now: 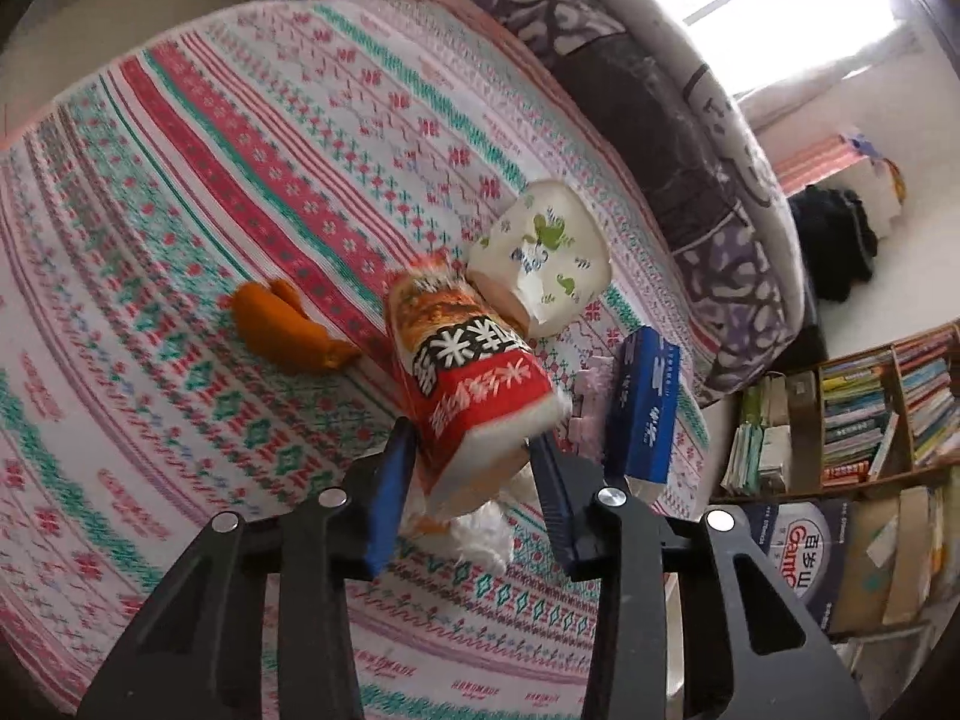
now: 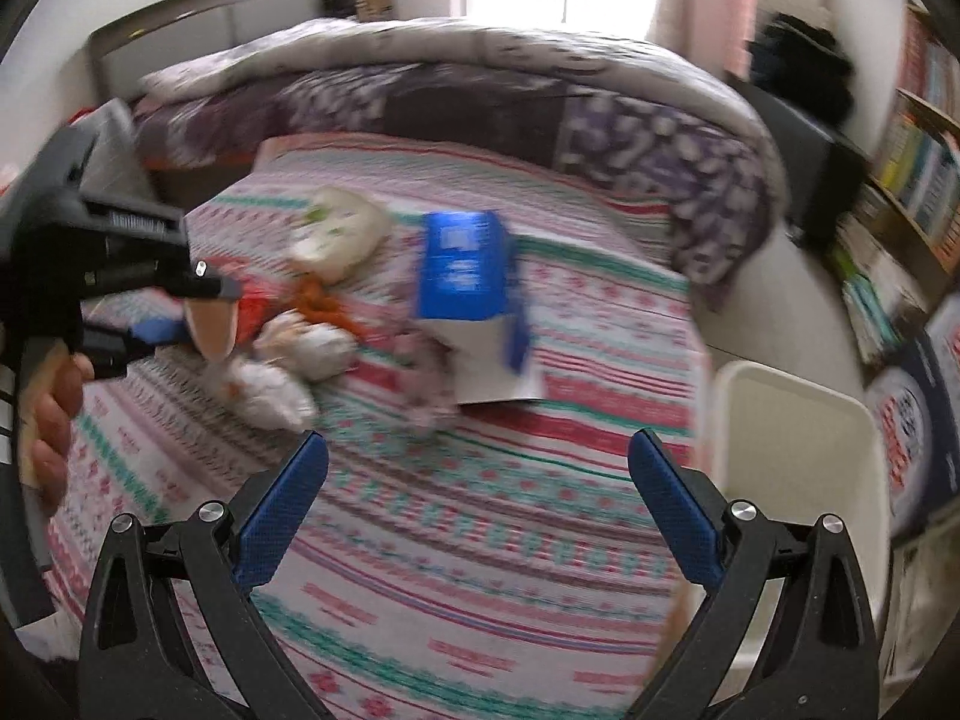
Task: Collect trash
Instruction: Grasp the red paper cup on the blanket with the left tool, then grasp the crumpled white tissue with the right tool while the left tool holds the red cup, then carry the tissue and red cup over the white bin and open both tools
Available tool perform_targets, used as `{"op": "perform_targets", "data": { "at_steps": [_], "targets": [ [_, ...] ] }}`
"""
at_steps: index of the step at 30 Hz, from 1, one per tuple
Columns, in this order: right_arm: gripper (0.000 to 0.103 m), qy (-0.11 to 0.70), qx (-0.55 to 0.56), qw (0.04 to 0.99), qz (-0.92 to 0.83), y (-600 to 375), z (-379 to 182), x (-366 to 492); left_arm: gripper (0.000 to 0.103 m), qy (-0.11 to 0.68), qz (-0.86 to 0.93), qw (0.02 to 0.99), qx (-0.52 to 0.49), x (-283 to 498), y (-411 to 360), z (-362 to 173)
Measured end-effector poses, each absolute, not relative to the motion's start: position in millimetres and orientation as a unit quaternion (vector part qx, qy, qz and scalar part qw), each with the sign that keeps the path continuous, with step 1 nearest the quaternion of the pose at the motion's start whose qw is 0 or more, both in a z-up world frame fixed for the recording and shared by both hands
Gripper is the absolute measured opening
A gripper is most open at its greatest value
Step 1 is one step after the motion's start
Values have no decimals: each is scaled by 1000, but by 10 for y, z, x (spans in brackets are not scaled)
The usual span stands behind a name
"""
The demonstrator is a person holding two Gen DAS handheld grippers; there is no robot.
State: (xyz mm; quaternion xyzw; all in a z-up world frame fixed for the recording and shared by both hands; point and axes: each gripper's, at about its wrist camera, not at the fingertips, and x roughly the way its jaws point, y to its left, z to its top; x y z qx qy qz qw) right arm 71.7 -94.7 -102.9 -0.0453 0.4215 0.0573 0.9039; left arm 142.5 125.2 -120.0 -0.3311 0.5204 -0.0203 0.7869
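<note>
On the patterned bed (image 1: 240, 180), the left tongs (image 1: 474, 450) are gripping the red noodle cup (image 1: 474, 372) by its base, beside the frog-print cup (image 1: 540, 252) and blue box (image 1: 645, 408), while the right tongs (image 2: 480, 480) are hanging wide open, holding nothing.

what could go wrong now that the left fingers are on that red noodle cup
1. The left gripper pinches the red noodle cup only near its open rim, so the soft cup may crumple or slip.
2. Crumpled tissue lies just under it and could be dragged along.
3. The white paper cup touches it and may roll.
</note>
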Motion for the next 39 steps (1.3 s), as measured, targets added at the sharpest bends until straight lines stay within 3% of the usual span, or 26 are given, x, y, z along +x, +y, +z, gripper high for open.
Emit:
{"op": "perform_targets", "data": {
  "at_steps": [9, 19, 20, 22, 25, 30, 39],
  "targets": [
    [96, 421, -107, 893, 115, -180, -1286, 876, 39, 484, -7, 833, -267, 1153, 1568, -842],
    [95, 461, -44, 877, 131, 96, -1566, 1170, 39, 470, 6, 845, -253, 1001, 1944, -744],
    [92, 465, -34, 874, 133, 104, -1589, 1199, 39, 470, 8, 845, -255, 998, 1980, -747],
    [74, 479, -13, 867, 140, 129, -1640, 1238, 39, 470, 8, 844, -256, 991, 2020, -756],
    [57, 472, -12, 870, 142, 167, -1626, 1208, 39, 471, 11, 845, -252, 992, 2032, -762],
    [51, 454, -9, 880, 143, 146, -1497, 1135, 39, 466, 17, 849, -247, 996, 2046, -749],
    [50, 381, 20, 920, 92, -204, -940, 958, 39, 415, 39, 888, -193, 913, 1842, -503]
  ]
}}
